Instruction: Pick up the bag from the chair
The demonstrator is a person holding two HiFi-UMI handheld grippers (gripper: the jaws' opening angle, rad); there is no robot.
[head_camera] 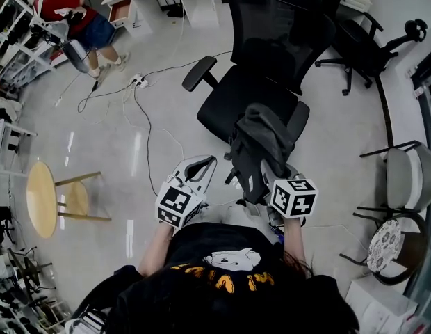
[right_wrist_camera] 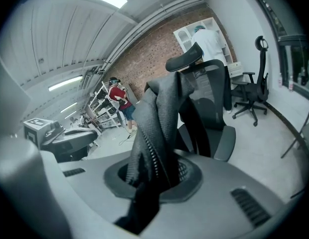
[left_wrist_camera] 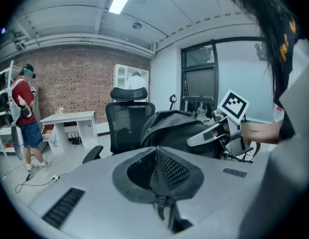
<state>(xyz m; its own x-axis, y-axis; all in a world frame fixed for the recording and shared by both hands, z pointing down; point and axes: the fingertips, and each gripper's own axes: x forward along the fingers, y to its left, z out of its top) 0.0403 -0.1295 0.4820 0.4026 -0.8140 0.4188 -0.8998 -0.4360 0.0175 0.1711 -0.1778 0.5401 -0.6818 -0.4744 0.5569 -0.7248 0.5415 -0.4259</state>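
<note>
The right claw (right_wrist_camera: 155,176) is clenched on a fold of the dark bag (head_camera: 263,143), which is at the front edge of the black chair (head_camera: 233,96) seat, while the left claw (left_wrist_camera: 155,171) is pinched together on nothing.

Bag (head_camera: 264,141) prob. dk grey; chair (head_camera: 245,92) blk.

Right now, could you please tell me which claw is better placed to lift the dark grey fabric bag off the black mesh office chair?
The right. The right claw is shut on the zippered edge of the dark grey fabric bag, while the left claw is shut on nothing.
</note>
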